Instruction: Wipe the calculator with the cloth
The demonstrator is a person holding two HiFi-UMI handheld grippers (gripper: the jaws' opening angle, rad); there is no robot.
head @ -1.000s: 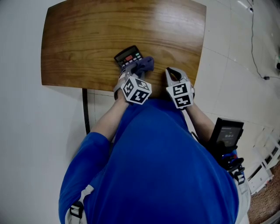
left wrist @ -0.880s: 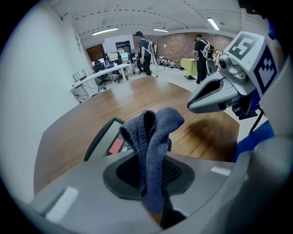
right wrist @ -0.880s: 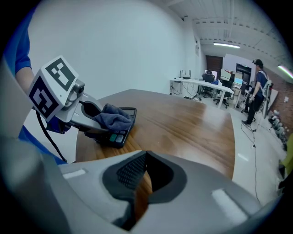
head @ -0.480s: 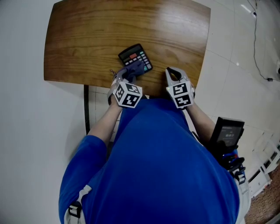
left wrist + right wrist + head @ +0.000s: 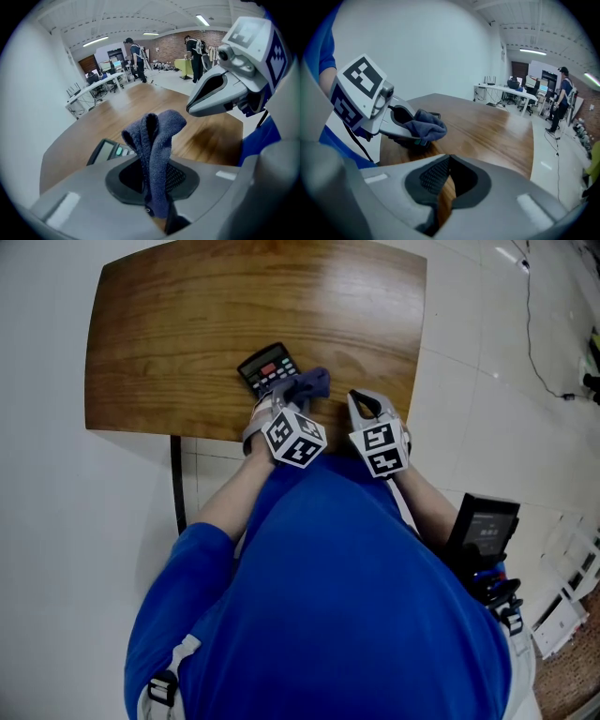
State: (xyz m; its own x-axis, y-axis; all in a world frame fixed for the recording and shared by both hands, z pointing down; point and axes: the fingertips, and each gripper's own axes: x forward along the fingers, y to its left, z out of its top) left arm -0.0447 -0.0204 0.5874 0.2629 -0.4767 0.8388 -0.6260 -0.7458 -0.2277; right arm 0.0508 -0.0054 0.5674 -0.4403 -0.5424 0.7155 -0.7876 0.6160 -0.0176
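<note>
Your left gripper (image 5: 152, 187) had its fingers clamped on the dark blue knitted cloth (image 5: 309, 383), which lay over the 4 o'clock corner of the black calculator (image 5: 265, 366) on the brown wooden worktop (image 5: 187, 315). Your right gripper (image 5: 440, 187), at the left one's 3 o'clock, kept its fingers closed and empty.

Open table (image 5: 187, 334) lies beyond the calculator (image 5: 267, 368).

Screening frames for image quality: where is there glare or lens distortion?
Head view: pale sheen of light on the wooden table, far right. Both gripper views: heavy fisheye bending, dark corners; the cloth looks sharp in the left one.
</note>
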